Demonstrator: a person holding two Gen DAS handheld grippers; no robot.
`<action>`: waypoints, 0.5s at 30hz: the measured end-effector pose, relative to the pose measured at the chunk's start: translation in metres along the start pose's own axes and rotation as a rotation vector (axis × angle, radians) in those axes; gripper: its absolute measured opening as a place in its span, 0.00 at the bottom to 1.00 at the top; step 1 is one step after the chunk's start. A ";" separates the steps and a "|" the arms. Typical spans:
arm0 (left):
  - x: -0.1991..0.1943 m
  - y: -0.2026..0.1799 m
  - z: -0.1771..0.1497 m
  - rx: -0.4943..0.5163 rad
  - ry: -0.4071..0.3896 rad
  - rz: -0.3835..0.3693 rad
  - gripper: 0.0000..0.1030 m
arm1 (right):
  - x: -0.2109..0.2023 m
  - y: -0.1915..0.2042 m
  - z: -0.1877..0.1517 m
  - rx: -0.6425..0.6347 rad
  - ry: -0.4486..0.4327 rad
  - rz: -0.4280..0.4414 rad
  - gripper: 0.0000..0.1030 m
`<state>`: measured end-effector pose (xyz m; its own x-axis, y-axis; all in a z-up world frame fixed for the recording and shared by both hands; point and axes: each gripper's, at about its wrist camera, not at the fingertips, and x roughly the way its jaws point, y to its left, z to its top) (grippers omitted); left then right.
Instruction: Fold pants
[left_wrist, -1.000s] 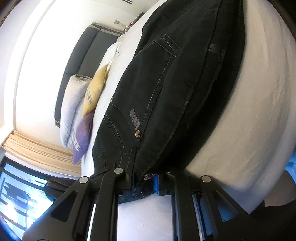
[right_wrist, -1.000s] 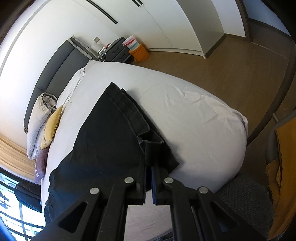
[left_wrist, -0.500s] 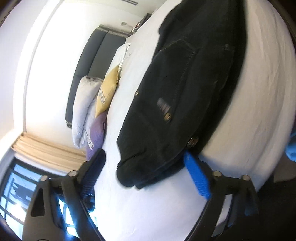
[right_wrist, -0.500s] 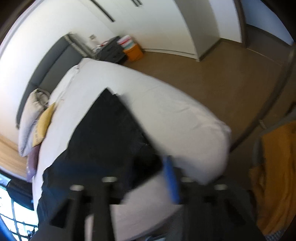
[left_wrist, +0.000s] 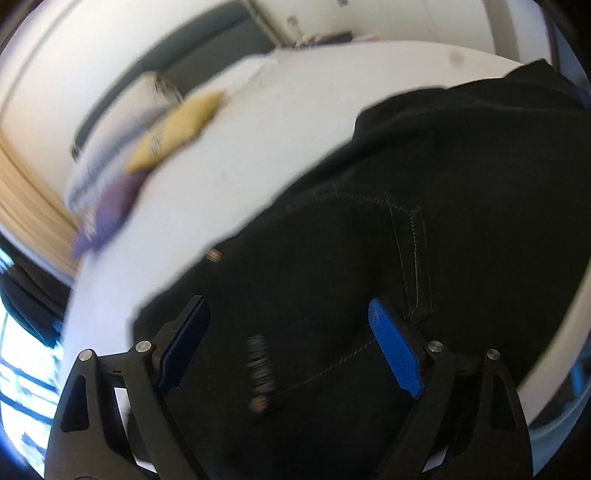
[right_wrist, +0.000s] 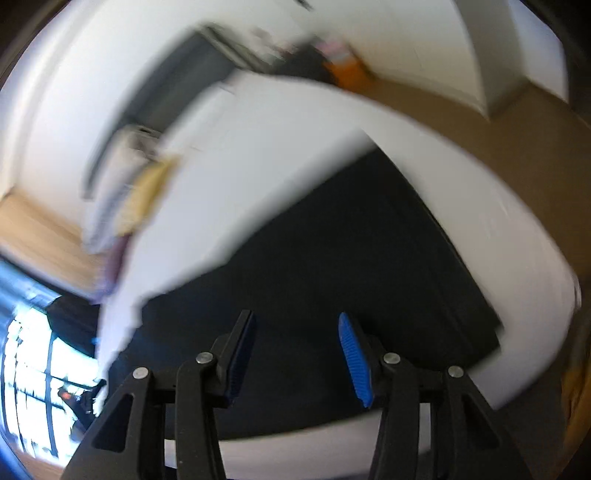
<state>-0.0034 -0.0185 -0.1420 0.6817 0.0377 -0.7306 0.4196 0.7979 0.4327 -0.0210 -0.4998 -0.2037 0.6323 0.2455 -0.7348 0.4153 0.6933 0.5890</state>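
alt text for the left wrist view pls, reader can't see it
The left tool, jaws wide open and holding nothing, hangs over black pants lying on a white bed; a stitched pocket and rivets show in the denim. Behind, blurred by motion, yellow and purple pillows lean against a dark headboard.

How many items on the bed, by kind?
Pants: 1, black, lying on the bed
Pillows: 3, yellow, purple, white, though blur may hide more
Total: 4
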 end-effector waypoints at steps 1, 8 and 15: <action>0.004 0.003 -0.001 -0.036 0.008 -0.021 0.87 | 0.003 -0.015 -0.004 0.029 0.004 0.007 0.27; -0.012 0.024 0.013 -0.190 -0.040 -0.109 0.88 | -0.043 0.007 0.015 -0.147 -0.036 -0.136 0.12; 0.014 0.030 0.101 -0.233 -0.084 -0.350 0.88 | 0.033 0.217 0.030 -0.705 0.085 0.201 0.43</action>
<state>0.0792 -0.0546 -0.0864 0.5728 -0.3011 -0.7624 0.4942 0.8689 0.0282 0.1091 -0.3619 -0.0902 0.5870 0.4455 -0.6760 -0.2403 0.8932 0.3800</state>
